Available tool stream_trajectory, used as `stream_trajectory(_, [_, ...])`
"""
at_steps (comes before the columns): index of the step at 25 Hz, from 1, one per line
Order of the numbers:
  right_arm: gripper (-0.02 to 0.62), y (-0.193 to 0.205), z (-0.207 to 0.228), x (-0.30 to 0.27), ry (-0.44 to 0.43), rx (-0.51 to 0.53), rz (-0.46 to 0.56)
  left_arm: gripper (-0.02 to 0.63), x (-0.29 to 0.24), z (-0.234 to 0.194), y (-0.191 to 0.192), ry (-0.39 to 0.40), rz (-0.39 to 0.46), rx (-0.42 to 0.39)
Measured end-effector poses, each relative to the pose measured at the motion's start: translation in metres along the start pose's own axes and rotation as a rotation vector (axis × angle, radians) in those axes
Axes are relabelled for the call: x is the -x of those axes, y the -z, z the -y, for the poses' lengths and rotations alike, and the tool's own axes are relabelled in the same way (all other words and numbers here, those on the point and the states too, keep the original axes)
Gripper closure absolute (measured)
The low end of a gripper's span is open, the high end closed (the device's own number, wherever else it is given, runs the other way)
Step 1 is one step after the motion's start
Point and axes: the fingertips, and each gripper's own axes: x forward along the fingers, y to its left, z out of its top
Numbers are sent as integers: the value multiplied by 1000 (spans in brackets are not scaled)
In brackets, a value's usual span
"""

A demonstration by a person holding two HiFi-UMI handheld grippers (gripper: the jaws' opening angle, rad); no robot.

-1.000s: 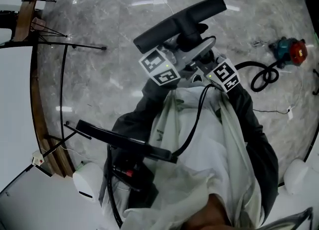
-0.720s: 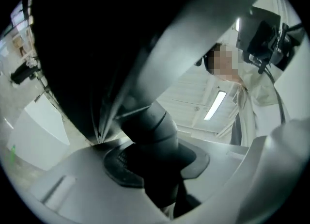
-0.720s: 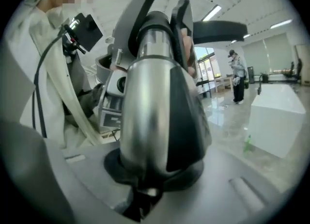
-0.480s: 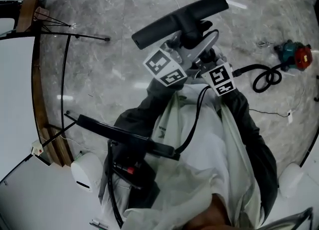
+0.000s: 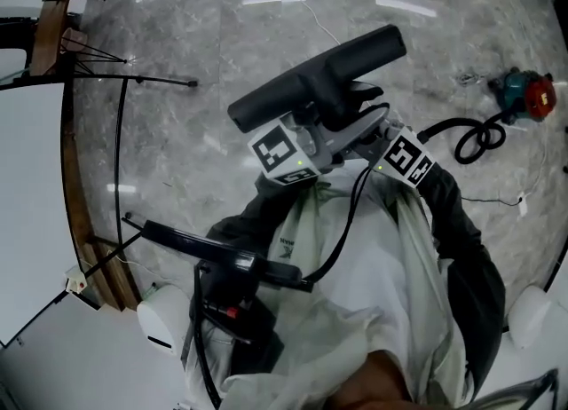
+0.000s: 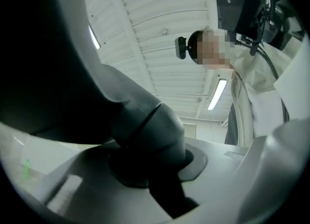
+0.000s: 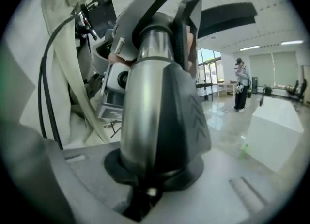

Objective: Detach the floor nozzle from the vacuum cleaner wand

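Open marble floor (image 5: 195,133) all round, white surface (image 5: 35,222) edge at left. The floor nozzle (image 5: 315,78) is pinched at its neck by the just-closing left gripper (image 5: 327,133), wand (image 7: 145,97) clamped by the right gripper (image 5: 377,133).

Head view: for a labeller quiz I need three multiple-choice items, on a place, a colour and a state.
1. Where is the teal-and-red tool? A on the floor B on a table C on a chair
2. The floor nozzle is: A white B black C red
3. The right tongs are: A empty B clamped on the wand C holding a cable
Key: A, it lies on the floor at the right; B, its bar is black; B, the wand stands gripped between them.
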Motion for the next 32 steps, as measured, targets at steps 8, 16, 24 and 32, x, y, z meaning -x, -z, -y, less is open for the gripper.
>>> stream_trajectory(8, [517,-10,33,8,316,21,-12,520,-7,-13,-9,-117,21,-50])
stream_trajectory(16, [514,-27,14,32,324,92,-1,528,-19,48,-18,207,-10,-79])
stream_trajectory(24, [514,-6,-33,43,-109,38,-106,525,-21,62,-6,247,1,-3])
stream_trajectory(32, [517,-12,21,40,467,80,-12,532,-22,36,-2,-10,-33,-84])
